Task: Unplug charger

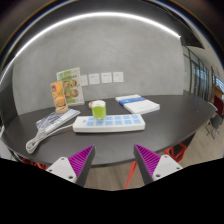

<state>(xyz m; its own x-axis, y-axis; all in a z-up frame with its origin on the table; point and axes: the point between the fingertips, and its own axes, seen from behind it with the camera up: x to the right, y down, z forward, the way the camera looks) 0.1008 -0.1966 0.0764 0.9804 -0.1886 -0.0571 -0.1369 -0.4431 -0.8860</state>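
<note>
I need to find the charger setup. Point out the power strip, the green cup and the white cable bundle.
power strip [108, 123]: gripper view, middle of its top face with the blue sockets.
green cup [98, 109]: gripper view, its side wall, just behind the strip.
white cable bundle [52, 124]: gripper view, the middle of the bundle, beside the strip.

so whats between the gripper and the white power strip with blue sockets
In the gripper view, only bare dark tabletop lies between the open gripper and the white power strip with blue sockets; the green-and-white charger stands plugged at the strip's far side.

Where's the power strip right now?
In the gripper view, the power strip lies on the dark table, beyond the open fingers, with a green-topped charger plugged into it.
</note>
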